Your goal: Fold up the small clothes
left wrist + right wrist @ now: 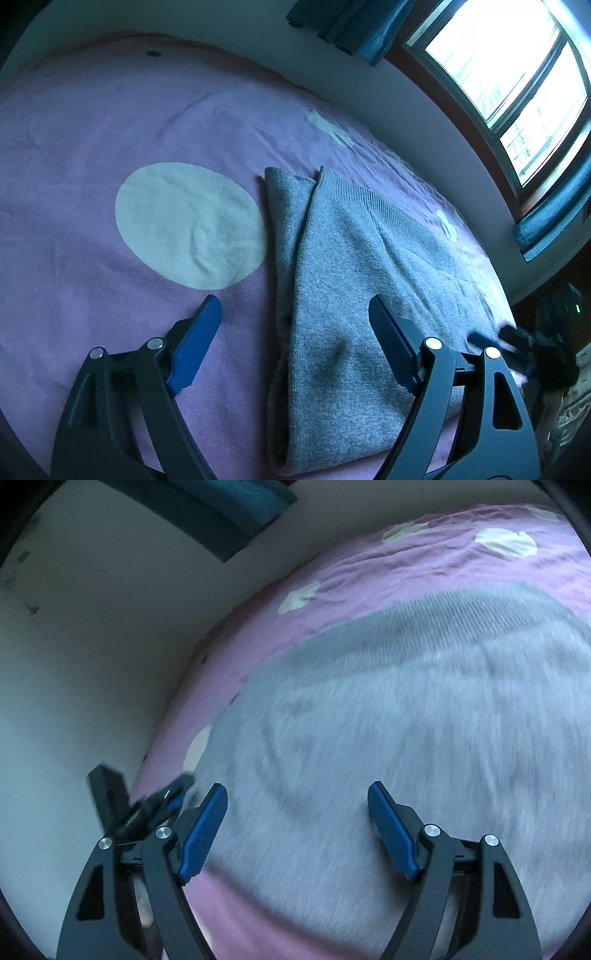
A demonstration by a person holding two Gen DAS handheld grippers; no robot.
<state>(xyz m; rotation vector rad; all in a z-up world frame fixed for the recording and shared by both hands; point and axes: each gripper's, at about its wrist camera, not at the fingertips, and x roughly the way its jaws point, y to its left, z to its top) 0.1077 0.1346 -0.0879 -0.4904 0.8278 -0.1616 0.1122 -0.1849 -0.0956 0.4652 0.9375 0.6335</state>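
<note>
A grey knitted garment (351, 258) lies folded lengthwise on a purple bedspread (110, 129), its ribbed hem toward the far side. My left gripper (295, 310) hovers open over the garment's near left edge, one pad above the bedspread and the other above the knit, with nothing pinched. In the right wrist view the same garment (406, 720) fills the picture, blurred by motion. My right gripper (297, 794) stands open just above it, its pads clear of the fabric. The left gripper (166, 801) shows as a dark blur at the left.
The bedspread (369, 576) has white dots; a large one (188, 225) lies left of the garment. A pale wall (92, 664) borders the bed's far side. A bright window (498, 74) with teal curtains (354, 26) is beyond. Dark objects (557, 314) stand off the bed's right edge.
</note>
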